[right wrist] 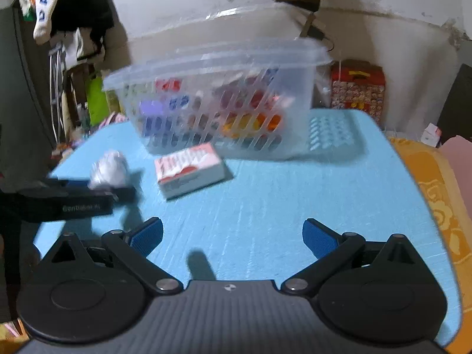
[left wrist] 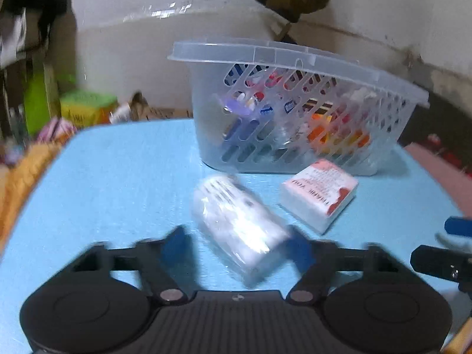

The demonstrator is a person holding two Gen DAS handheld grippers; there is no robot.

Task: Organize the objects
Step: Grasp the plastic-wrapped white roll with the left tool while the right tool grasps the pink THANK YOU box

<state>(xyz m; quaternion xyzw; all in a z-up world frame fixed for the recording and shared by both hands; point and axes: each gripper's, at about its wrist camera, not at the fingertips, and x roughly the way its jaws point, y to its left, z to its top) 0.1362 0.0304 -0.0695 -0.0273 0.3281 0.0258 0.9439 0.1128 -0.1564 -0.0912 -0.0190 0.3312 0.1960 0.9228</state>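
Observation:
A clear plastic basket (left wrist: 295,59) with several colourful items inside stands at the back of the blue table (left wrist: 118,183); it also shows in the right wrist view (right wrist: 224,59). A white plastic-wrapped bundle (left wrist: 239,224) lies between the open fingers of my left gripper (left wrist: 237,247), touching or close to the right pad. A white and red box (left wrist: 320,191) lies right of it, in front of the basket. In the right wrist view the bundle (right wrist: 109,168) and box (right wrist: 190,169) lie ahead to the left. My right gripper (right wrist: 233,237) is open and empty above the table.
Clutter, boxes and bags stand off the table's left edge (left wrist: 85,109). An orange patterned cloth (right wrist: 436,194) lies right of the table. A red patterned box (right wrist: 358,88) stands behind the table by the wall. My left gripper shows at the left of the right wrist view (right wrist: 73,197).

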